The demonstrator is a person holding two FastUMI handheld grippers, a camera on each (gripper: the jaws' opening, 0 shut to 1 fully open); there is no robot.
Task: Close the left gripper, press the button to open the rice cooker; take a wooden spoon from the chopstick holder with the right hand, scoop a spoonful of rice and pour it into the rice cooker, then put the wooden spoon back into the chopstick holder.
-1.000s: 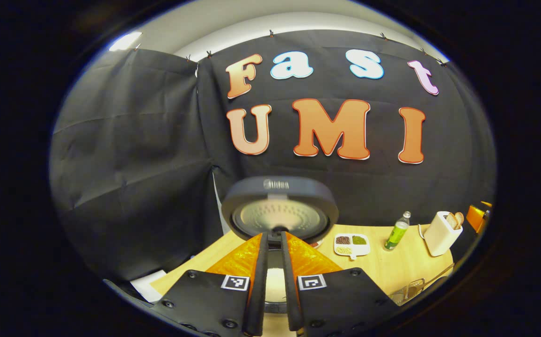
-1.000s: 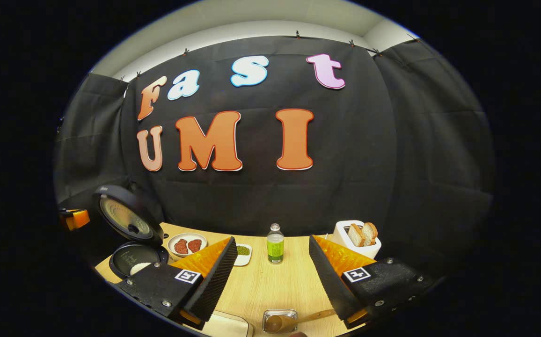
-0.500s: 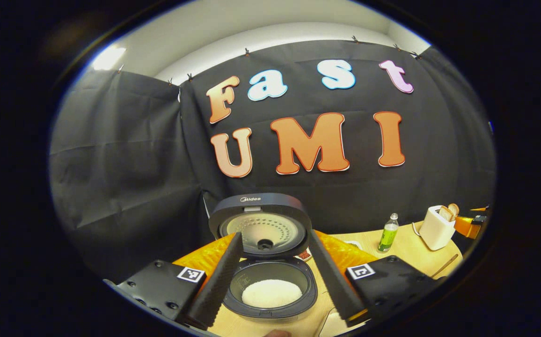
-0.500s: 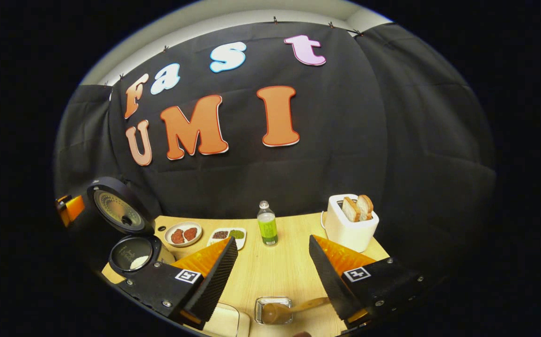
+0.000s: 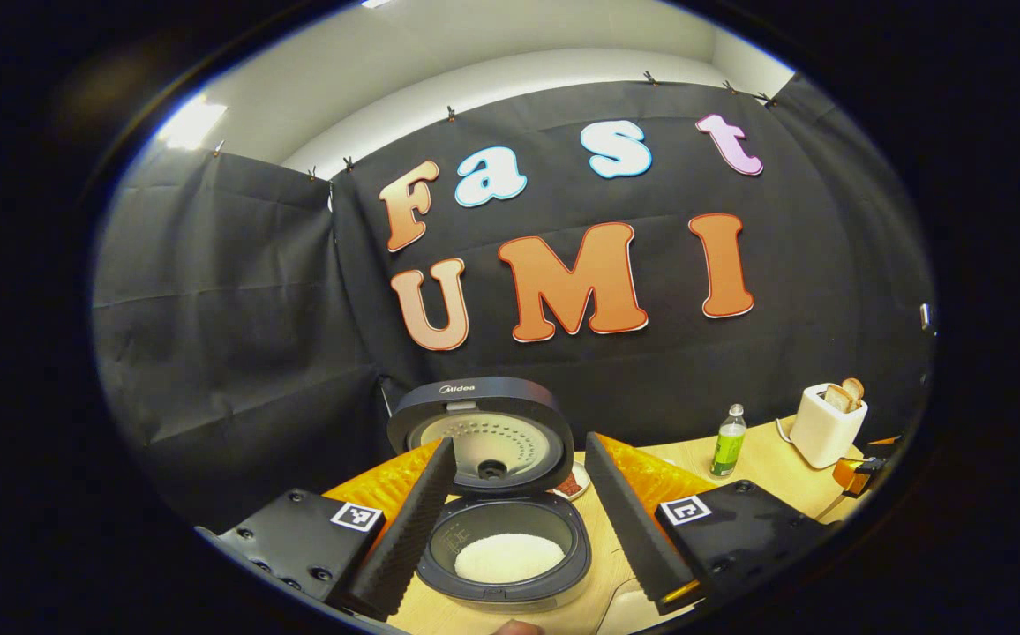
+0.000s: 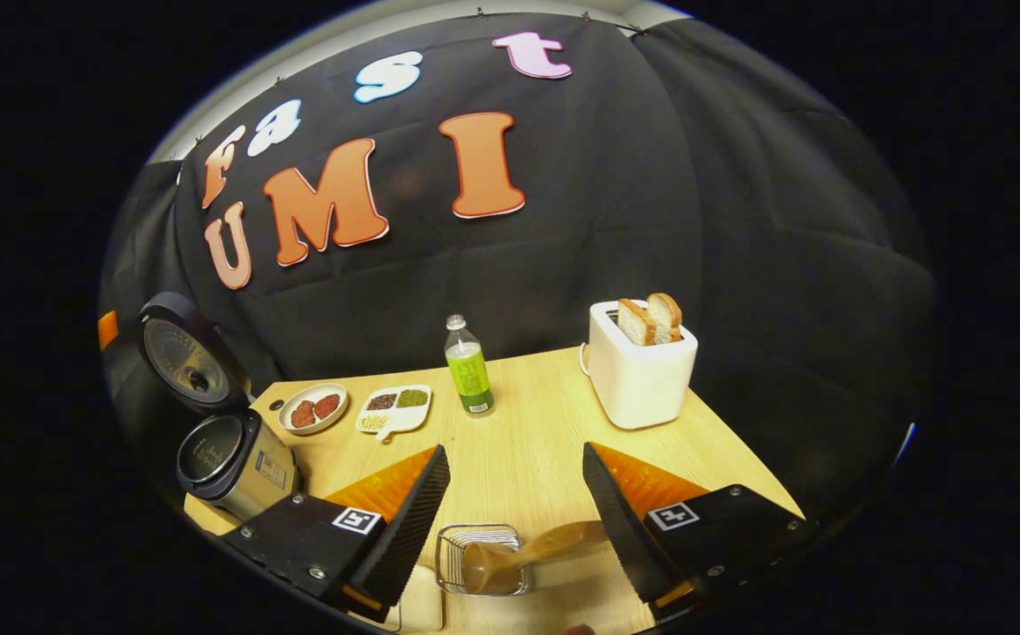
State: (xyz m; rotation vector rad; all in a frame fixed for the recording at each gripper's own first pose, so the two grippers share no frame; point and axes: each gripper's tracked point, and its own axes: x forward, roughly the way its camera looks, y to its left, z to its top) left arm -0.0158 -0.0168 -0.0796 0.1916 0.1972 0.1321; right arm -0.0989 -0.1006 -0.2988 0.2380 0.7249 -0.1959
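The dark rice cooker (image 5: pixel 510 578) stands with its lid (image 5: pixel 481 432) raised; white rice lies in its pot (image 5: pixel 510 557). My left gripper (image 5: pixel 519 445) is open just in front of it, holding nothing. In the right gripper view the cooker (image 6: pixel 232 454) sits at the table's left end. The wooden spoon (image 6: pixel 510 556) rests in the wire chopstick holder (image 6: pixel 453 547), its handle slanting toward the right finger. My right gripper (image 6: pixel 514 451) is open above the holder, with nothing between its fingers.
On the wooden table (image 6: pixel 528 423) stand a green bottle (image 6: pixel 468 366), a white toaster (image 6: pixel 638 366) with bread slices, a plate of red pieces (image 6: pixel 311 410) and a divided dish of beans (image 6: pixel 393 407). A pale container edge (image 6: pixel 422 608) lies left of the holder.
My left gripper went from shut to open and drew back from the cooker, whose lid stays up. My right gripper tipped down closer to the chopstick holder and spoon.
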